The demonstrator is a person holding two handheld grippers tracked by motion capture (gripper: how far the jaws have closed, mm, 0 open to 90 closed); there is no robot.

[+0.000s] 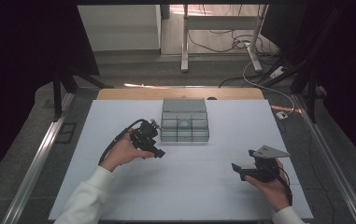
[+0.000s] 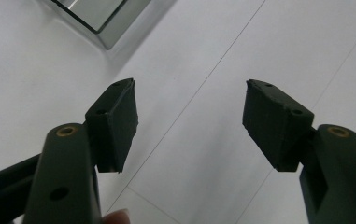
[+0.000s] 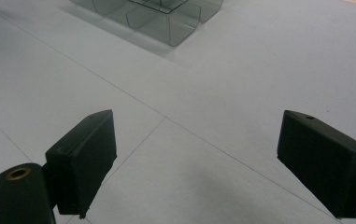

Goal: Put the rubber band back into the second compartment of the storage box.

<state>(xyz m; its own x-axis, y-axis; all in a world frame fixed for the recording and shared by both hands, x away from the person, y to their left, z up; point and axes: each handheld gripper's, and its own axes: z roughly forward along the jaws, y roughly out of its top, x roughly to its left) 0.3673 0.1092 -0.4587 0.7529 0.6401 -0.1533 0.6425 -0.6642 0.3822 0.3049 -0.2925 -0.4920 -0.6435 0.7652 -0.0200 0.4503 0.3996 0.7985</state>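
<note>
Both tongs gape empty over the desk (image 1: 119, 186); left tongs (image 1: 159, 154) sit at the grey organizer's (image 1: 184, 122) seven o'clock; right tongs (image 1: 238, 169) at five.

High view looks down on the compartment box (image 1: 184, 122); both gripper views sit low, close — sharing its corners (image 2: 102, 18) (image 3: 166, 18).

A white table (image 1: 119, 186) carries a grey compartment box (image 1: 184, 122) near its far edge. The left gripper (image 1: 156, 152) hovers just beside the box's front left corner, held in a white-sleeved hand. The right gripper (image 1: 239, 169) (grey plate on top) sits well apart, toward the near right, jaws spread.
</note>
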